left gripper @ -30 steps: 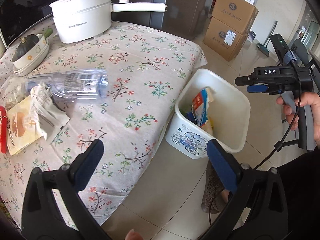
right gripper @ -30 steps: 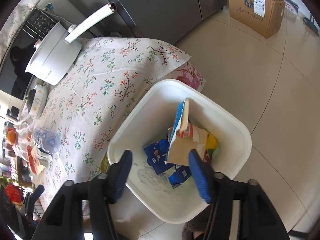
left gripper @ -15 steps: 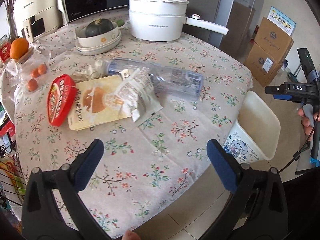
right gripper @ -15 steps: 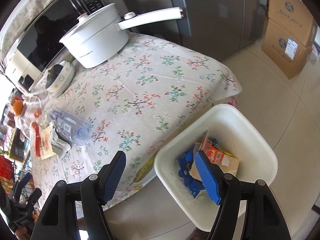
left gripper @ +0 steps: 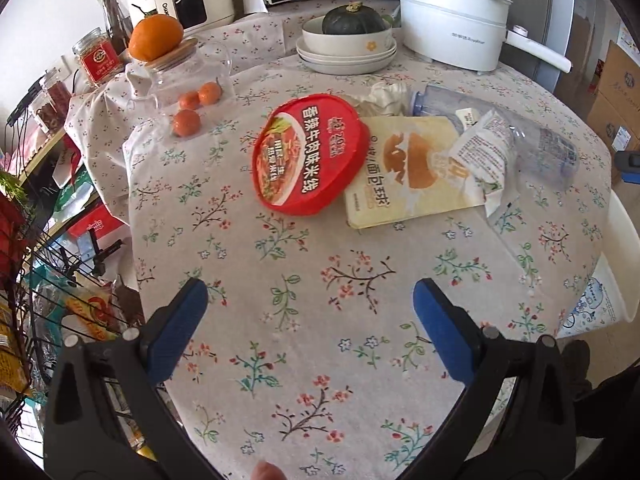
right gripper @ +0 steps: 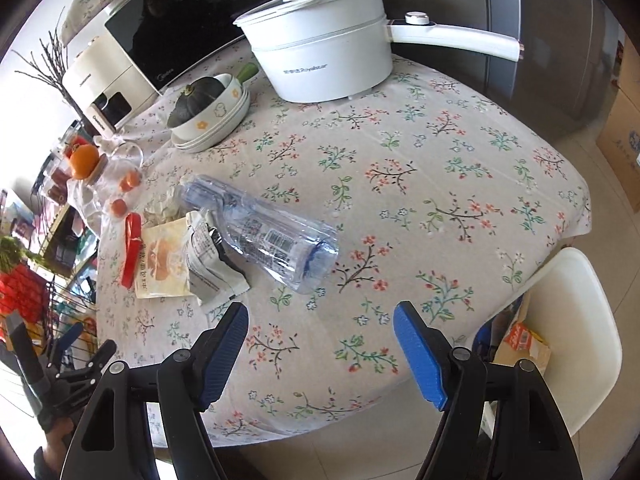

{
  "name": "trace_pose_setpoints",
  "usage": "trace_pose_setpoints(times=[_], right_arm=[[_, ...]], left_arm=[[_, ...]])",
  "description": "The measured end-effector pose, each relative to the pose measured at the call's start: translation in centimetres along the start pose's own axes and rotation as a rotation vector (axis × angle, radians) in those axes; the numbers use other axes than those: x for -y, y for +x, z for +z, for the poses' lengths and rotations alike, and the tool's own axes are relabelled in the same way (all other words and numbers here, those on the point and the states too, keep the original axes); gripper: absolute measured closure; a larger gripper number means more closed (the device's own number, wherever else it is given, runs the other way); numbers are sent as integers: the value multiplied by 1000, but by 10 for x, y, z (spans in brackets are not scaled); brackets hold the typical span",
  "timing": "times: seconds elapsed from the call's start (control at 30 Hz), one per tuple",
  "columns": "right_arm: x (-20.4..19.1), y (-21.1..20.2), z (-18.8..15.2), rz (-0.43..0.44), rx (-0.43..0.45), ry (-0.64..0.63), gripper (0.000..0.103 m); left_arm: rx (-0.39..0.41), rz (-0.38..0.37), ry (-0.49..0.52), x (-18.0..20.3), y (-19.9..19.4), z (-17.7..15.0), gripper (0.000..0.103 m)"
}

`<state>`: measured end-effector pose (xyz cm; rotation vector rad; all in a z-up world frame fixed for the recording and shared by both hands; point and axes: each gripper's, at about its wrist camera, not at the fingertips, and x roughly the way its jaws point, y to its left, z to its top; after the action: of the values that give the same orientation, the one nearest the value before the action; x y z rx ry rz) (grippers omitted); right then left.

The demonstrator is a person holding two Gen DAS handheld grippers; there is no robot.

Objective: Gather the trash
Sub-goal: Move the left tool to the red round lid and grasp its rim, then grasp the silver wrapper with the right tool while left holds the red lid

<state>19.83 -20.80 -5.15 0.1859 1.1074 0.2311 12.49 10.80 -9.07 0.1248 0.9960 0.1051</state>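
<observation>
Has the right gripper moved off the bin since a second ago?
Yes. The right gripper has swung from above the white bin to over the table, facing the plastic bottle.

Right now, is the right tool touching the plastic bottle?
Apart. The right wrist view shows the right tool open, with bare tablecloth between its fingertips and the plastic bottle lying further in on the table.

Matt floral cloth tablecloth (left gripper: pixel 320 280), clear crinkled plastic bottle (right gripper: pixel 264 236), glossy red lid (left gripper: pixel 310 154).
</observation>
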Motion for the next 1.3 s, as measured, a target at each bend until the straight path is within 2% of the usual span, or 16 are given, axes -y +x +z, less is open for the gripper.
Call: trace_pose_setpoints(times=[0.07,0.17,0.27,0.47,0.57,0.63,0.7,0.77,0.87,1.07,1.17,1.3], right_arm=[[-8,4,1,0,-4,-18,26],[-16,8,3,-7,-6,-41,26],[-20,11,5,1,-12,-54,26],[-20,15,10,16,-20,-49,26],[-23,16,11,10,-22,-61,26],[-25,17,11,8,-26,-66,26],[-26,18,10,9,-29,-69,26],[-27,18,9,9,-30,-69,26],[-29,16,10,9,-28,-75,26],[-41,10,10,13,2,-109,26],[-49,15,9,21,-4,-119,26],[-60,29,7,26,-22,-124,26]], left_arm=[[-8,51,-2,-5,11,5,1],[-2,86,14,-5,25,11,2],[15,132,70,-1,39,15,8],[50,164,142,14,58,23,22],[61,162,160,22,62,26,33],[48,151,153,23,65,29,45],[45,138,140,22,65,31,63],[63,132,127,21,61,33,69],[88,101,93,17,51,36,85],[112,-45,1,12,15,35,86],[109,-177,-110,3,-4,34,86],[118,-258,-254,-6,-30,32,86]])
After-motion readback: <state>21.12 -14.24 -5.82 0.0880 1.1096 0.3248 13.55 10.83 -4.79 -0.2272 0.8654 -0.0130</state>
